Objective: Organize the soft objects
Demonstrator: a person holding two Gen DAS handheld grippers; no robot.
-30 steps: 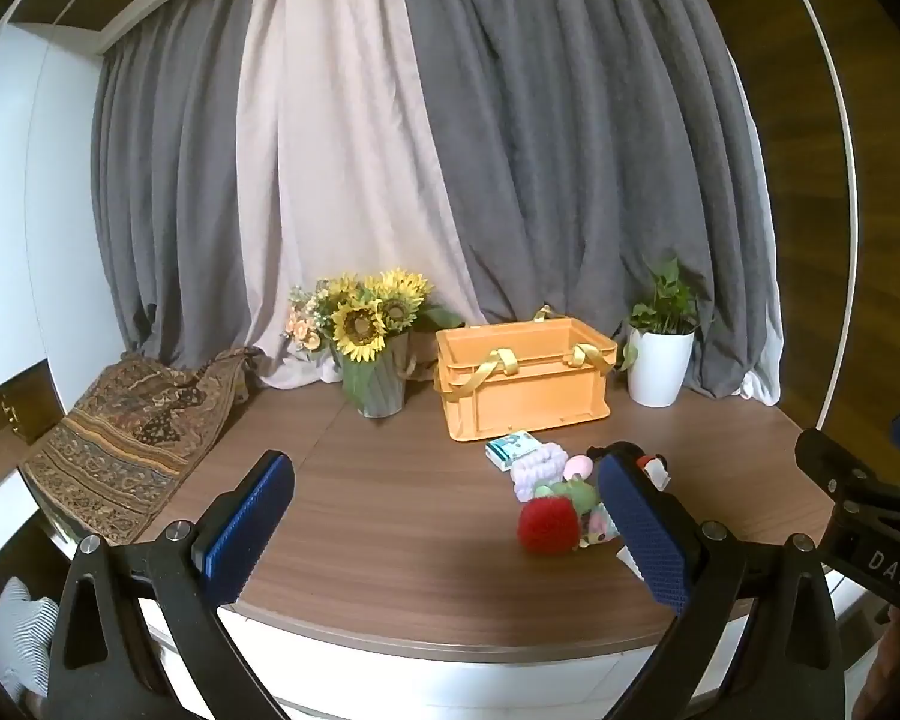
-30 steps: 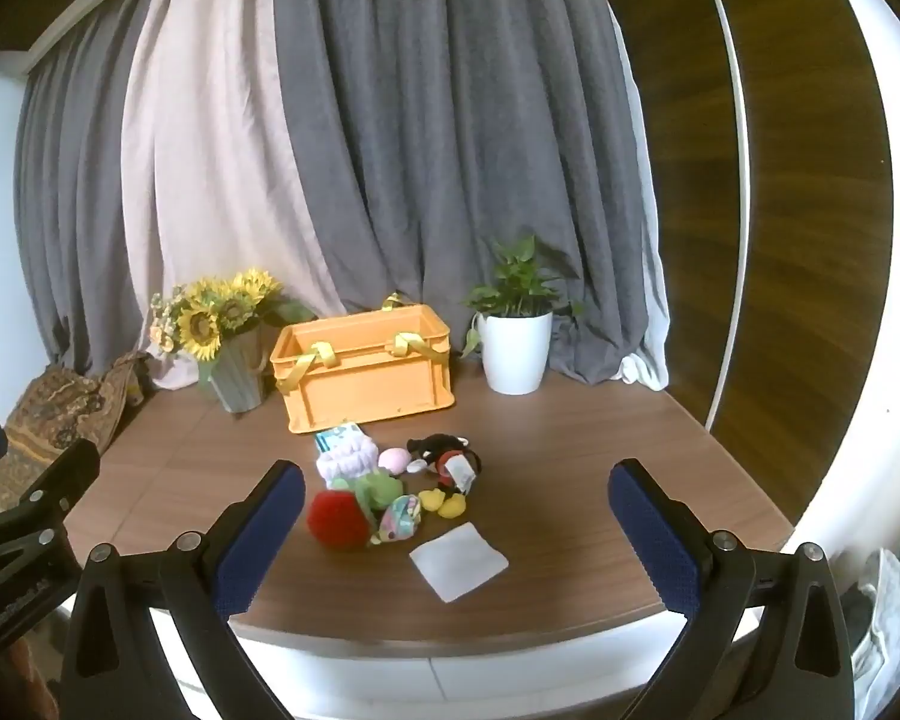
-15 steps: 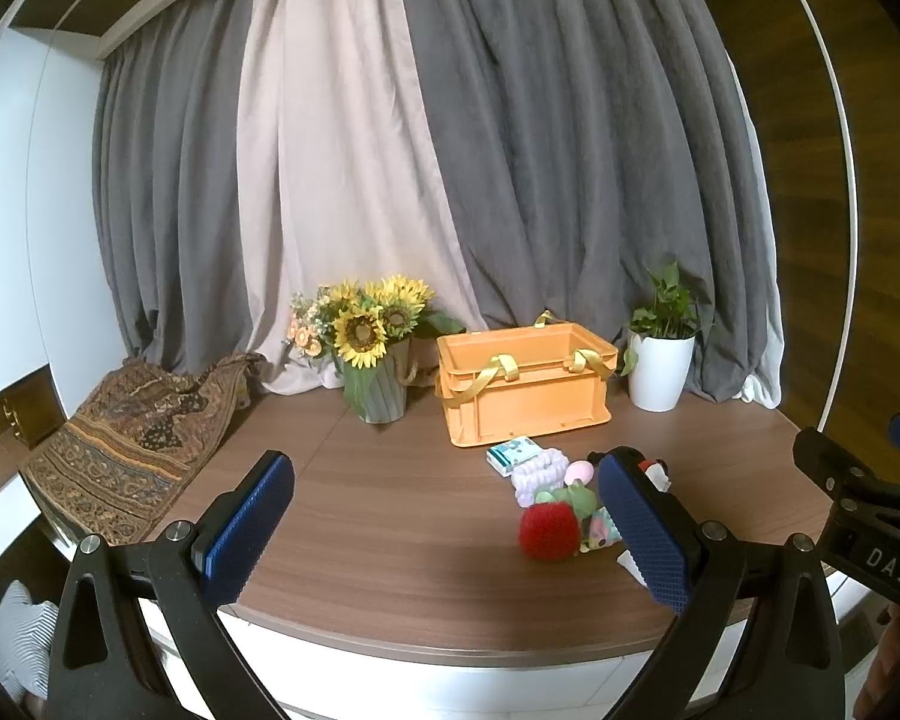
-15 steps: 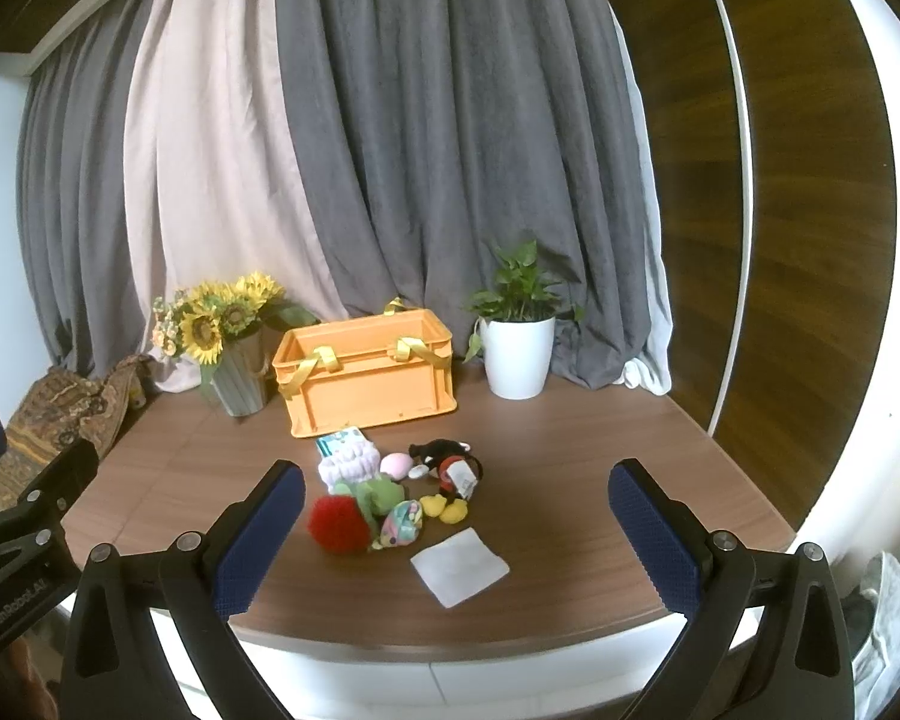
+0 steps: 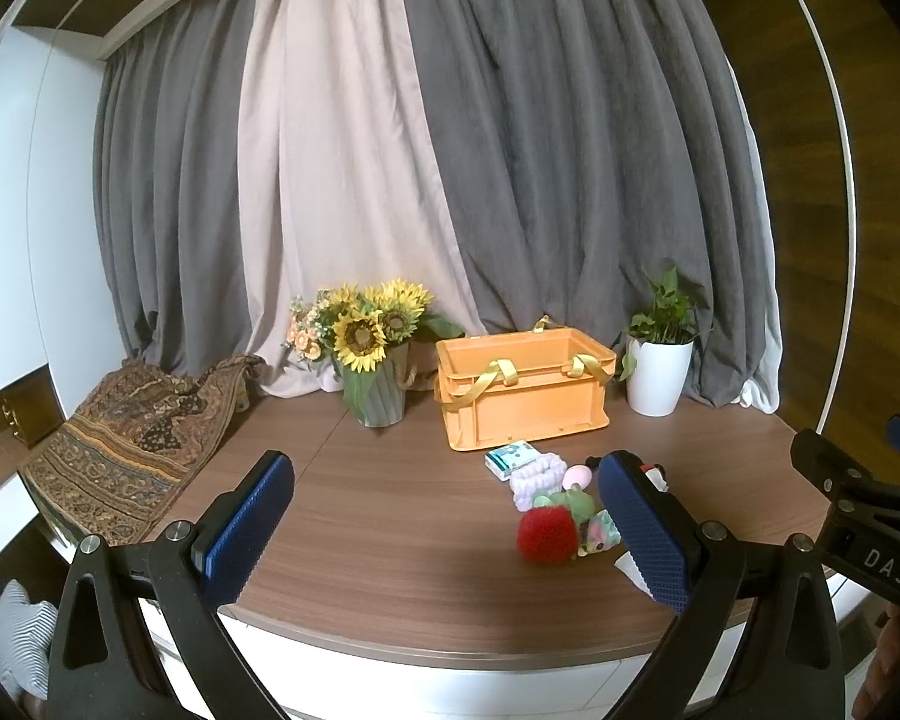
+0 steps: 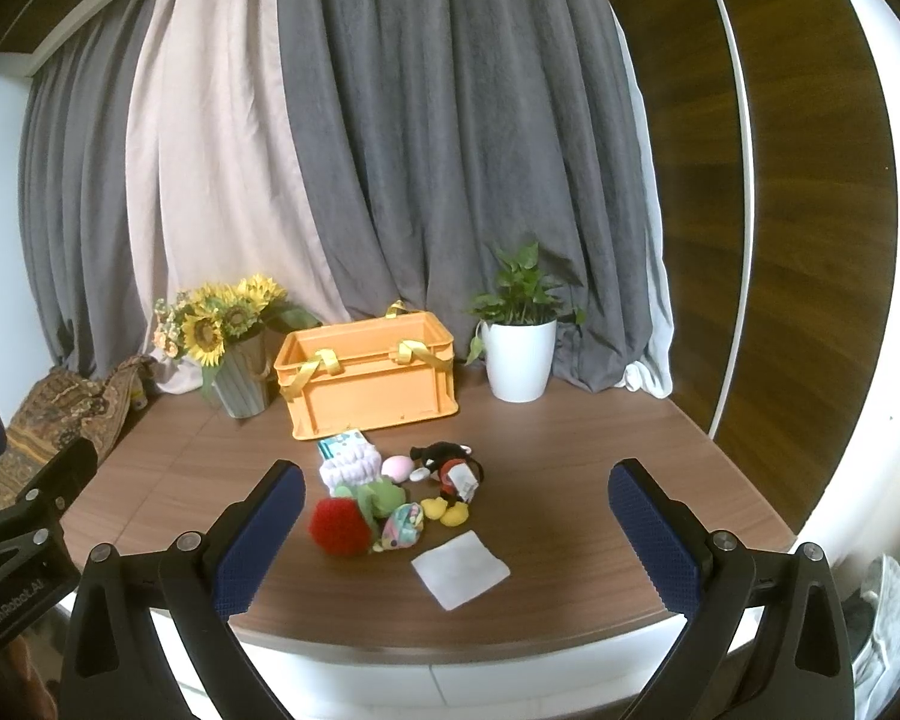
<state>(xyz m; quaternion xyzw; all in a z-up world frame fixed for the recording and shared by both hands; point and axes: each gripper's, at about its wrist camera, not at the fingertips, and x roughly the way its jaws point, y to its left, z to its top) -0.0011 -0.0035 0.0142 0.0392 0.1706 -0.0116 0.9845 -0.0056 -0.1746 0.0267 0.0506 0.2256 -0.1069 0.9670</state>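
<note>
A heap of soft toys lies in front of an orange crate [image 6: 369,381] [image 5: 525,390] with yellow handles. It holds a red plush ball [image 6: 339,525] [image 5: 546,534], a green plush [image 6: 381,495], a lilac scrunchie [image 6: 348,465] [image 5: 537,477], a pink ball [image 6: 397,467], a black and red mouse doll [image 6: 453,471] and a pastel toy [image 6: 405,525]. A folded white cloth [image 6: 461,567] lies nearer the front edge. A small tissue pack [image 5: 512,457] sits by the crate. My left gripper [image 5: 444,525] and right gripper [image 6: 456,540] hover open before the table edge, holding nothing.
A sunflower vase [image 5: 375,360] stands left of the crate and a white potted plant [image 6: 519,348] to its right. A patterned cloth [image 5: 132,426] drapes over the table's left end. Curtains hang behind the round wooden table [image 6: 600,480].
Both views have drifted slightly; the grippers stay open and the toys have not moved.
</note>
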